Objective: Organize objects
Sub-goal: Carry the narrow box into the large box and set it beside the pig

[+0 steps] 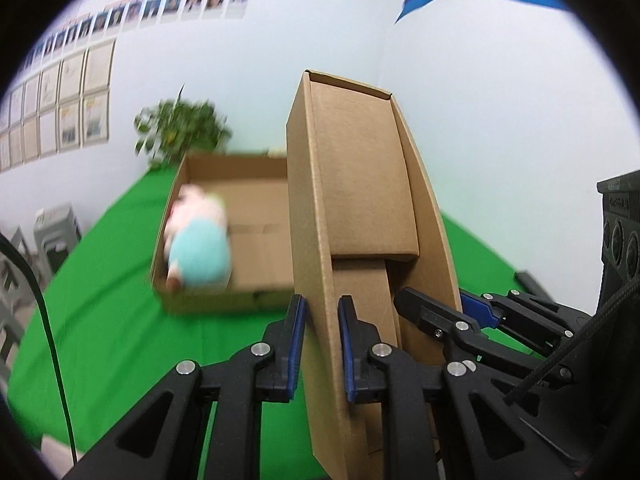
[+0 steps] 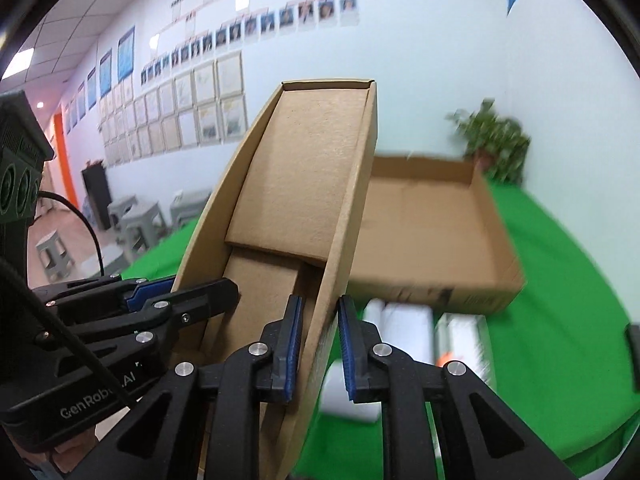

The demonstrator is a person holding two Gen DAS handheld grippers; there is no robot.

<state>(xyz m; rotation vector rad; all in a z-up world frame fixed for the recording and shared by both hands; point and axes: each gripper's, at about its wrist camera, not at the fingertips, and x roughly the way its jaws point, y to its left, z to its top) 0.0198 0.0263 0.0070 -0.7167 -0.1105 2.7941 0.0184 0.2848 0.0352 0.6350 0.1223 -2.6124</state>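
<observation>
Cardboard lid (image 1: 360,200) is held up off the green table (image 1: 100,320), tilted with its hollow side toward the cameras, one gripper on each long side wall. Left gripper (image 1: 320,344) pinches the lid's left wall between its blue pads; right gripper (image 2: 318,344) does the same on the opposite wall. Both sets of jaws are pressed against cardboard, not spread.

Open cardboard box (image 1: 224,232) sits on the table beyond the lid, apart from it. Blurred plush toy (image 1: 198,240), pink and teal, lies inside against the box's left wall.

Progress, as judged: at least one item is packed; the lid is lifted but not yet on the box. Remaining: lower and seat the lid, if packing is finished.

View differences: the left wrist view shows the toy in the box; the right wrist view shows only the bare part of the box floor, the lid blocking the rest. Right wrist view alone shows white packages (image 2: 400,328) on the table in front of the box, blurred, contents unreadable. Whether these still belong in the box cannot be told.
</observation>
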